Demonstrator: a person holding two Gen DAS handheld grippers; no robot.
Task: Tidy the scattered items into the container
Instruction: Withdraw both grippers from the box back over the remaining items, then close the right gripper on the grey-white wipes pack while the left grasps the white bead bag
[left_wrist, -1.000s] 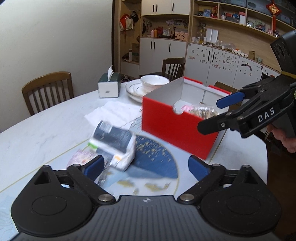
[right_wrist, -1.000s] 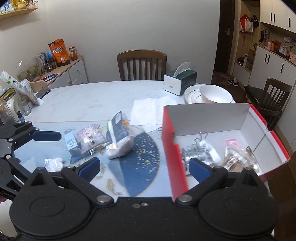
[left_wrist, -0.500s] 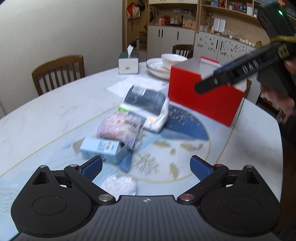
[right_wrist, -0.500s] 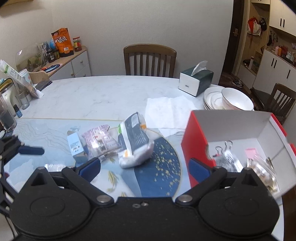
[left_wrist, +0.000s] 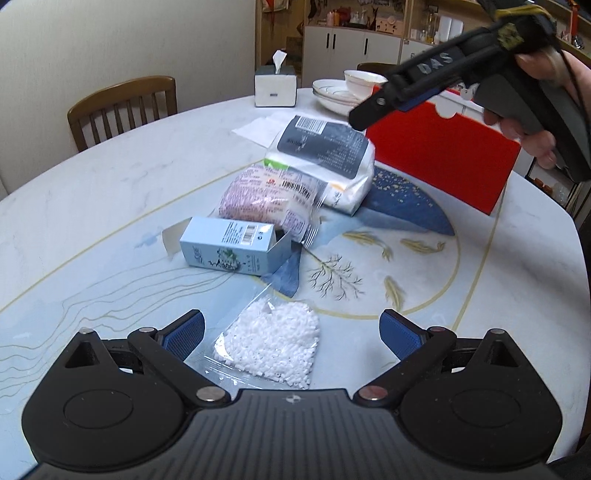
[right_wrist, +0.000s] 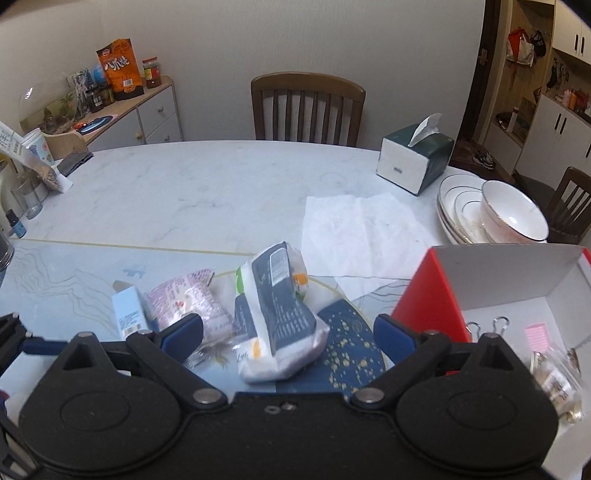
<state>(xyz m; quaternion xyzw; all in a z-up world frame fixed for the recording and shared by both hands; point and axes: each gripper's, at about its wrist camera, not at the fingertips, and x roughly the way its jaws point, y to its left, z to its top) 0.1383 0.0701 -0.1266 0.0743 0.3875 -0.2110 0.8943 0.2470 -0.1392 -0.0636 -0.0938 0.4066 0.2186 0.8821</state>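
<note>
The left gripper (left_wrist: 291, 332), jaws spread, hung over the clear bag of white beads (left_wrist: 273, 341) near the table's edge; the right gripper (right_wrist: 288, 338), spread too, hung above the white-and-navy pouch (right_wrist: 277, 314); each likely needed lowering, pinching, then carrying to the red cardboard box (right_wrist: 428, 295).

1. This is a home dining room: a large round marble-look table (right_wrist: 207, 192) with wooden dining chairs (right_wrist: 307, 107) around it.
2. A tissue box (right_wrist: 415, 157) and stacked plates (right_wrist: 456, 210) with a bowl (right_wrist: 513, 214) stand on the table.
3. White cabinets (left_wrist: 351, 51) and open shelves hold household odds and ends.
4. A sideboard (right_wrist: 147, 114) carries a snack bag (right_wrist: 120, 70) and jars.
</note>
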